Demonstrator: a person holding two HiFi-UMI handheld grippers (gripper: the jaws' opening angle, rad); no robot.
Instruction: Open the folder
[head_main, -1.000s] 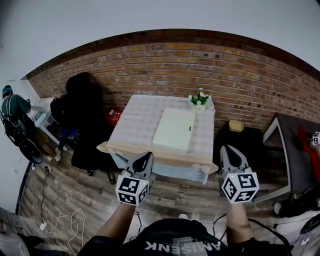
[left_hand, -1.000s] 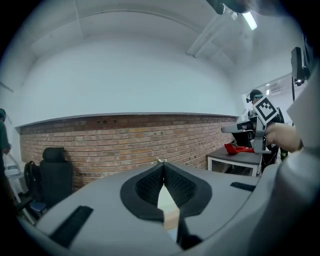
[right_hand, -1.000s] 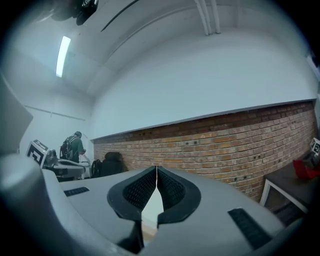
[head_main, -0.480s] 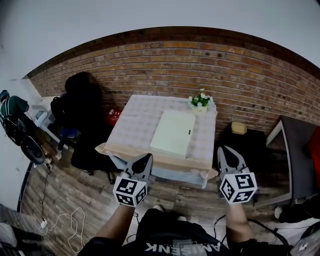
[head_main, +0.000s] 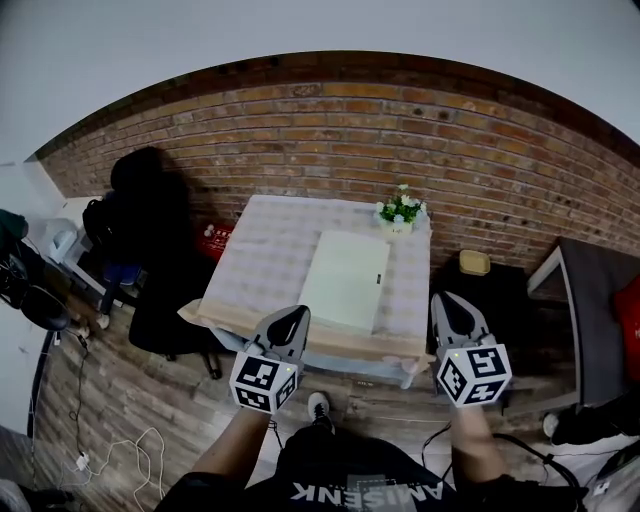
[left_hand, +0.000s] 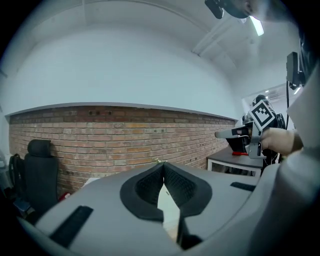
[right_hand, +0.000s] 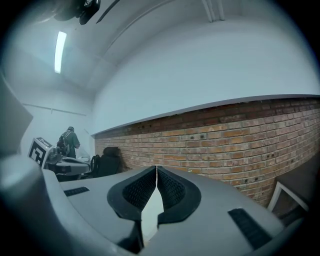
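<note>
A pale green folder (head_main: 346, 279) lies closed and flat on the checked tablecloth of a small table (head_main: 262, 262) against the brick wall. My left gripper (head_main: 292, 320) hangs in front of the table's near edge, left of the folder, jaws shut and empty. My right gripper (head_main: 447, 305) is held off the table's near right corner, also shut and empty. In the left gripper view the jaws (left_hand: 163, 167) meet tip to tip, with a sliver of the folder (left_hand: 164, 197) showing through the gap below. The right gripper view shows its jaws (right_hand: 156, 170) closed the same way.
A small pot of white flowers (head_main: 400, 208) stands at the table's far right corner. A black office chair (head_main: 140, 215) with bags sits left of the table, a dark side table (head_main: 590, 300) to the right. A person (right_hand: 69, 142) stands far off.
The table and folder have drawn nearer in the head view. Both grippers have moved forward toward the table's near edge, jaws staying shut.
</note>
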